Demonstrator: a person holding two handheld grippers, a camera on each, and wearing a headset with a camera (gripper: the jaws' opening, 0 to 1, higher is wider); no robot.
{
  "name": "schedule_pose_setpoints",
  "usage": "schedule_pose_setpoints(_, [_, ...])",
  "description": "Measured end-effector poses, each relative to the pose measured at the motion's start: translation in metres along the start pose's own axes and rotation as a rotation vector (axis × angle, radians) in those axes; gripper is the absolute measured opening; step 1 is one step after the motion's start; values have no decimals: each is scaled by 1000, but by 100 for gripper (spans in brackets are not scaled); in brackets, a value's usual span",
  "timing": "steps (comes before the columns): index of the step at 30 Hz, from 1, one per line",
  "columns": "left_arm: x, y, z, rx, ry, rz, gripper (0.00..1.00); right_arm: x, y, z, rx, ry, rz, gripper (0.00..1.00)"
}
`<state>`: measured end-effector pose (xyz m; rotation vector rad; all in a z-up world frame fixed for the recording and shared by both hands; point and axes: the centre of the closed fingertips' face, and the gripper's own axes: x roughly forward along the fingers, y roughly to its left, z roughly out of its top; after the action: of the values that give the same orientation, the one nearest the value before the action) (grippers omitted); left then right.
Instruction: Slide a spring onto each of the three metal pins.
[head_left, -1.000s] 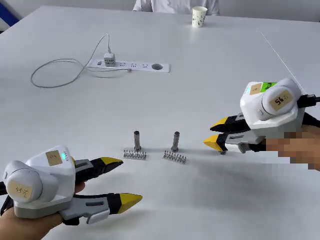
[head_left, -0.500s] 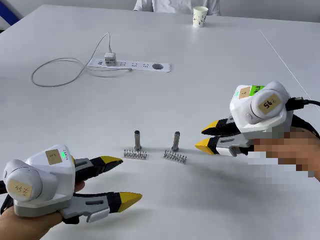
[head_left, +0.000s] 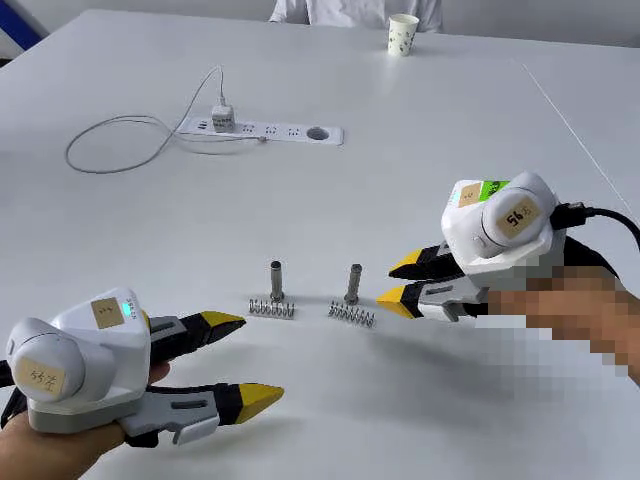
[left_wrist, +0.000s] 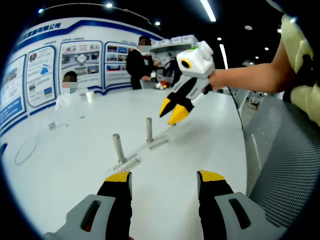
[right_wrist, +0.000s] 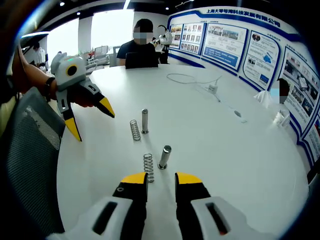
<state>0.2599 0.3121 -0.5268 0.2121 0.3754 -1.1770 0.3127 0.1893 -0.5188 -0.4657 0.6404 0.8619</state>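
White and smooth, the tabletop (head_left: 420, 160) carries two upright cylindrical steel pins, the left pin (head_left: 276, 280) and the right pin (head_left: 354, 283). A fine wire coil lies on its side at the foot of each: the left spring (head_left: 271, 309) and the right spring (head_left: 351, 315). The left gripper (head_left: 252, 360) hovers near, its yellow-tipped jaws spread wide and empty. The right gripper (head_left: 394, 282) is just beside the right pin, its tapered jaws slightly parted, holding nothing. A flat power strip (head_left: 265, 130) lies far back.
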Motion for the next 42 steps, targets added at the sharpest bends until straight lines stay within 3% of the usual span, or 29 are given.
schedule_pose_setpoints(20, [-1,3,0,-4,-2,7,54,16,14,-12,12,30,44,22])
schedule_pose_setpoints(42, [-5,5,-1,-9,-2,19,54,31,19,-22,40,53,64,21])
